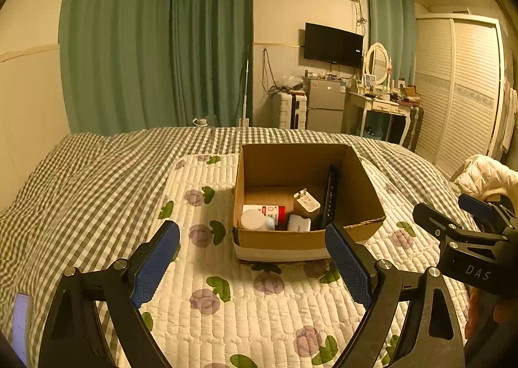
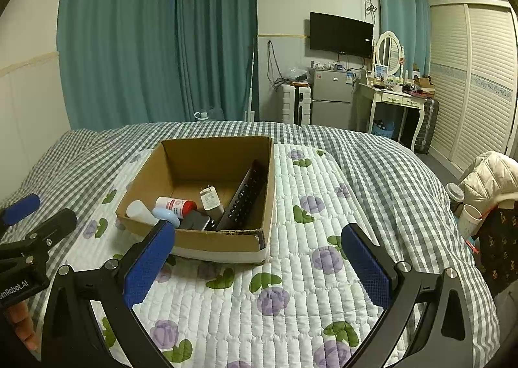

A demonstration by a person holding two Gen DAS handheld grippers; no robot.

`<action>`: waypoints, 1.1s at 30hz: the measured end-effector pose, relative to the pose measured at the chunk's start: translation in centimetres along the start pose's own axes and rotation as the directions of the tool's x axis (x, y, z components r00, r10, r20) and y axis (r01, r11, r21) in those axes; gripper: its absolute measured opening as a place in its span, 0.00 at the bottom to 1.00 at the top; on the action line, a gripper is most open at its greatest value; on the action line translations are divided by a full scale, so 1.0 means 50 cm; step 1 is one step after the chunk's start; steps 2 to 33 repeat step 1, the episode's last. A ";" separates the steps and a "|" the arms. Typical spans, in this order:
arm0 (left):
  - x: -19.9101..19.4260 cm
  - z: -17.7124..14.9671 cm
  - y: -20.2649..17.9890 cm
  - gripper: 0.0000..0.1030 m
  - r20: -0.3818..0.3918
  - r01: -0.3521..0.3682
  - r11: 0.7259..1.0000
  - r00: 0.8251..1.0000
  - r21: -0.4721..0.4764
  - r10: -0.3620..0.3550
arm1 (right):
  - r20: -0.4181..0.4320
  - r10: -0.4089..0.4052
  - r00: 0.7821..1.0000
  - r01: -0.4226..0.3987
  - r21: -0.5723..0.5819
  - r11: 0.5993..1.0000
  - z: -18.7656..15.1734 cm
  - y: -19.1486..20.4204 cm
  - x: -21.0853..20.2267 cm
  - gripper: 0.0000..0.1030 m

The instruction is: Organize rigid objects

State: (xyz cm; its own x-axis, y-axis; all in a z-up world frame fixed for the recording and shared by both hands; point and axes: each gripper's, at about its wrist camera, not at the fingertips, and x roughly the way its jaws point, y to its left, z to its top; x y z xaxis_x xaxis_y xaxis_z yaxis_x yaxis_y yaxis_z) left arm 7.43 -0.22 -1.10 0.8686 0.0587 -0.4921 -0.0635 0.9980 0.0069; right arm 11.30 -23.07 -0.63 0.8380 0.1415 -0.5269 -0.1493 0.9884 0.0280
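Note:
An open cardboard box [image 1: 285, 238] [image 2: 223, 240] stands on a floral quilted mat on the bed. Inside lie a black remote [image 1: 331, 196] [image 2: 244, 196], a white charger plug [image 1: 307, 201] [image 2: 209, 198], a red-and-white bottle [image 1: 268, 210] [image 2: 176, 205], a white jar [image 1: 253, 219] [image 2: 139, 209] and a small dark-and-white device [image 1: 298, 223] [image 2: 195, 221]. My left gripper [image 1: 252, 261] is open and empty, just short of the box's near wall. My right gripper [image 2: 259, 266] is open and empty, near the box's front right corner. Each gripper shows in the other's view, the right one [image 1: 453, 219], the left one [image 2: 35, 216].
The floral mat [image 1: 259, 309] [image 2: 291, 287] lies over a checked bedspread [image 1: 81, 180] [image 2: 388, 167]. A white jacket [image 1: 485, 177] [image 2: 489, 173] and cups [image 2: 467, 216] sit off the bed's right edge. A phone [image 1: 20, 322] lies at lower left.

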 end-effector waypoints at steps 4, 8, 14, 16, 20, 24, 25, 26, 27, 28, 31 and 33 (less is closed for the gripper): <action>0.000 0.000 0.000 0.91 -0.001 0.000 1.000 1.000 0.000 0.000 | -0.001 0.002 1.000 -0.002 0.002 1.000 -0.001 0.000 0.001 1.00; 0.000 0.000 0.000 0.91 -0.001 0.000 1.000 1.000 0.000 0.000 | -0.001 0.002 1.000 -0.002 0.002 1.000 -0.001 0.000 0.001 1.00; 0.000 0.000 0.000 0.91 -0.001 0.000 1.000 1.000 0.000 0.000 | -0.001 0.002 1.000 -0.002 0.002 1.000 -0.001 0.000 0.001 1.00; 0.000 0.000 0.000 0.91 -0.001 0.000 1.000 1.000 0.000 0.000 | -0.001 0.002 1.000 -0.002 0.002 1.000 -0.001 0.000 0.001 1.00; 0.000 0.000 0.000 0.91 -0.001 0.000 1.000 1.000 0.000 0.000 | -0.001 0.002 1.000 -0.002 0.002 1.000 -0.001 0.000 0.001 1.00; 0.000 0.000 0.000 0.91 -0.001 0.000 1.000 1.000 0.000 0.000 | -0.001 0.002 1.000 -0.002 0.002 1.000 -0.001 0.000 0.001 1.00; 0.000 0.000 0.000 0.91 -0.001 0.000 1.000 1.000 0.000 0.000 | -0.001 0.002 1.000 -0.002 0.002 1.000 -0.001 0.000 0.001 1.00; 0.000 0.000 0.000 0.91 -0.001 0.000 1.000 1.000 0.000 0.000 | -0.001 0.002 1.000 -0.002 0.002 1.000 -0.001 0.000 0.001 1.00; 0.000 0.000 0.000 0.91 -0.001 0.000 1.000 1.000 0.000 0.000 | -0.001 0.002 1.000 -0.002 0.002 1.000 -0.001 0.000 0.001 1.00; 0.000 0.000 0.000 0.91 -0.001 0.000 1.000 1.000 0.000 0.000 | -0.001 0.002 1.000 -0.002 0.002 1.000 -0.001 0.000 0.001 1.00; 0.000 0.000 0.000 0.91 -0.001 0.000 1.000 1.000 0.000 0.000 | -0.001 0.002 1.000 -0.002 0.002 1.000 -0.001 0.000 0.001 1.00; 0.000 0.000 0.000 0.91 -0.001 0.000 1.000 1.000 0.000 0.000 | -0.001 0.002 1.000 -0.002 0.002 1.000 -0.001 0.000 0.001 1.00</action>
